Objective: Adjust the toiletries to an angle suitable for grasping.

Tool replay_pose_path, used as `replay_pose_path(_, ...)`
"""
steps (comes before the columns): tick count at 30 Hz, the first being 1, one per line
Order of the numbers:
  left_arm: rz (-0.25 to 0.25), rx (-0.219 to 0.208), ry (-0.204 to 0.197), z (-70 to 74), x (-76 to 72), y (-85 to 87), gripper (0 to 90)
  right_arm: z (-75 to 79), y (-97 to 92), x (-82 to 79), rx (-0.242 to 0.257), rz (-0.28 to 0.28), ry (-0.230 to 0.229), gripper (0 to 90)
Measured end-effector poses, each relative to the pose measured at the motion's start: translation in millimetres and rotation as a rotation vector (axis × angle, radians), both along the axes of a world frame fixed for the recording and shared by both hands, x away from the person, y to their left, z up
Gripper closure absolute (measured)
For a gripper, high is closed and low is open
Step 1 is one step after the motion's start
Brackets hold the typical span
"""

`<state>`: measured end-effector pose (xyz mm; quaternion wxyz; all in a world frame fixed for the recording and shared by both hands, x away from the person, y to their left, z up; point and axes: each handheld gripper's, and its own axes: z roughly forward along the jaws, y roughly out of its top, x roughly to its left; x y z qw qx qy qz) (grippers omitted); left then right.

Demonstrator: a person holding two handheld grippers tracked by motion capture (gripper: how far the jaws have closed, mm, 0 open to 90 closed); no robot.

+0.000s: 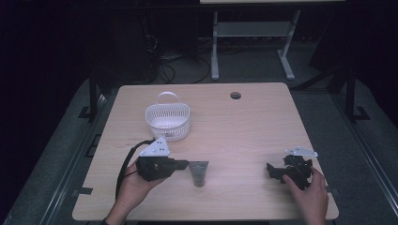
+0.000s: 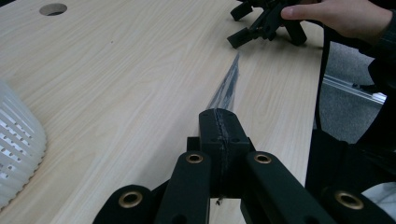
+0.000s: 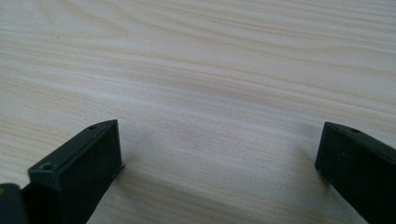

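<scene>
- Pale wood-grain table [image 1: 244,131], seen from the high view: its rectangular top carries every item, with a small round cable hole [image 1: 235,95] toward 12 o'clock.
- Grey, flat, tapered plastic tube [image 1: 199,172] with a dark cap end lies just 6 o'clock of the table's centre; its wide crimped end is at its 12 o'clock side, level with the left gripper's tips, and the cap end points to 6 o'clock.
- Left gripper [image 1: 185,164], black with a grey three-cornered plate on top, is held by the person's left hand [image 1: 133,185] at about 7 o'clock on the table and points toward 3 o'clock. In the left gripper view its jaws stand pressed together, clamped on the thin crimped edge of the tube [image 2: 227,86], which runs on edge away from the tips across the wood.
- Right gripper [image 1: 271,169], black with a grey plate, rests at about 4 o'clock under the person's right hand [image 1: 309,190], well apart from the tube. In the right gripper view its jaws stand wide apart with bare wood between them.
- White slatted plastic basket [image 1: 168,123] with a hoop handle stands at about 10 o'clock, near the left gripper but apart from it; its ribbed wall [image 2: 18,140] shows at 9 o'clock in the left gripper view.
</scene>
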<state>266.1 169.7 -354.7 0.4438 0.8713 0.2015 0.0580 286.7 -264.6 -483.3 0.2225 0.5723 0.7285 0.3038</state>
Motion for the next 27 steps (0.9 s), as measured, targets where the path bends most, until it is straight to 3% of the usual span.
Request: replay_pose_path(27,0.031,0.031,-0.014,-3.4,22.1,-5.5,89.8,0.0,-0.1,0.1,0.0,0.0,-0.001,0.0)
